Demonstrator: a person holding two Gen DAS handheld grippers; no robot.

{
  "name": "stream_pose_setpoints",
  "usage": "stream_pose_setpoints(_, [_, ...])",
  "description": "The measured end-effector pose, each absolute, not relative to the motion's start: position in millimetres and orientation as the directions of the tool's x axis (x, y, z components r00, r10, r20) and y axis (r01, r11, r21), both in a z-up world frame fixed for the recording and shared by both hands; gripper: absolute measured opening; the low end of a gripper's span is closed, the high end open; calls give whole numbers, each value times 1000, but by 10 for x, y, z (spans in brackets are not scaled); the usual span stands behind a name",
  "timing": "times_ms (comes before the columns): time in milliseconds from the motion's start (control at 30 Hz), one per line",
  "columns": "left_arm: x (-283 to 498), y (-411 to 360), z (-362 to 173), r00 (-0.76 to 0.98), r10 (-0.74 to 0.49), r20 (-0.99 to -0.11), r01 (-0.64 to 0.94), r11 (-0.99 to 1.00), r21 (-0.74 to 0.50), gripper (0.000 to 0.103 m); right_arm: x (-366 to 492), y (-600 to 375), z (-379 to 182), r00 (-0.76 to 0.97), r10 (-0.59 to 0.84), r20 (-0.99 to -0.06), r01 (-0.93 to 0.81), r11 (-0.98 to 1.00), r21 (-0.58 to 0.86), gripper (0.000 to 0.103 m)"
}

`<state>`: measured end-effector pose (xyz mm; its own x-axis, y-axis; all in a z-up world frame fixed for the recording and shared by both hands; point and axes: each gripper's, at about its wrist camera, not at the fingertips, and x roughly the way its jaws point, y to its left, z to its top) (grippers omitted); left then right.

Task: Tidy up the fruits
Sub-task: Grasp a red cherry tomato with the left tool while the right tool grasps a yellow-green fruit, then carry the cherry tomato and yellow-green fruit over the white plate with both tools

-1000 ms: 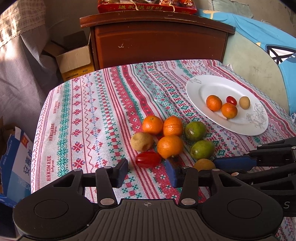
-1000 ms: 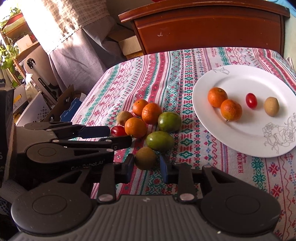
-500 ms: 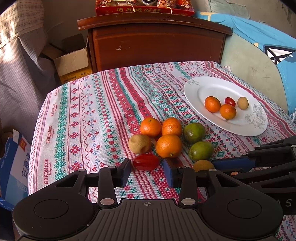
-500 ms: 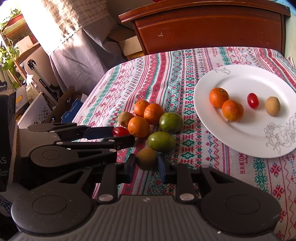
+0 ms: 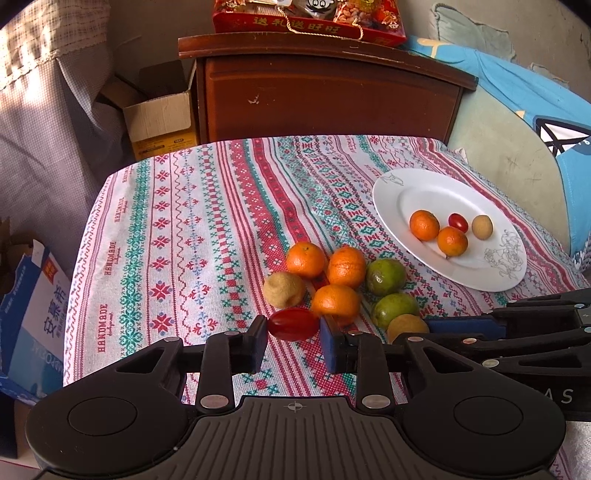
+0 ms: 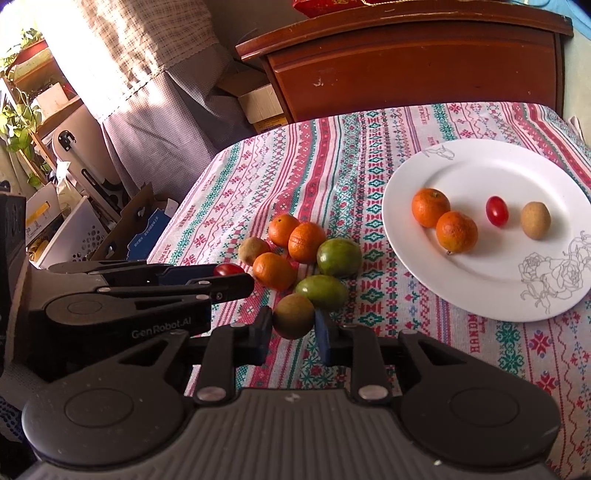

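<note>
On the patterned tablecloth (image 5: 177, 236) lies a cluster of three oranges (image 5: 335, 301), two green fruits (image 5: 385, 276) and a brown fruit (image 5: 283, 290). At its near edge my left gripper (image 5: 293, 328) is closing, and both pads press a red cherry tomato (image 5: 291, 324). To the right, my right gripper (image 6: 293, 326) is shut on a small brown fruit (image 6: 293, 315). The white plate (image 6: 480, 166) at right holds two oranges (image 6: 456, 232), a cherry tomato (image 6: 496, 210) and a brown fruit (image 6: 535, 220). In the right wrist view the left gripper (image 6: 232, 277) shows at left.
A dark wooden cabinet (image 5: 325, 92) stands behind the table with a red gift box (image 5: 306, 16) on top. An open cardboard box (image 5: 162, 118) and curtain are at back left. A blue carton (image 5: 33, 314) leans at the table's left edge. A blue cushion (image 5: 535, 110) lies beyond the plate.
The left jaws have closed in from wide apart onto the cherry tomato. The right jaws have narrowed onto the small brown fruit. Neither hand has shifted much.
</note>
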<state>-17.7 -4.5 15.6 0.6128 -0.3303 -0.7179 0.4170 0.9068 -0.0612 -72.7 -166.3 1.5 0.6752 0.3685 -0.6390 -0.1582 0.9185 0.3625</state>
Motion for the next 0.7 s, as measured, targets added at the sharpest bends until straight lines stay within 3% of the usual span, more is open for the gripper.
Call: stream_pose_setpoints(700, [-125,-286,625,646,-448,-618,421,884,-200,28,-691,-2186,497,806,283,-520,-73,919,388,25])
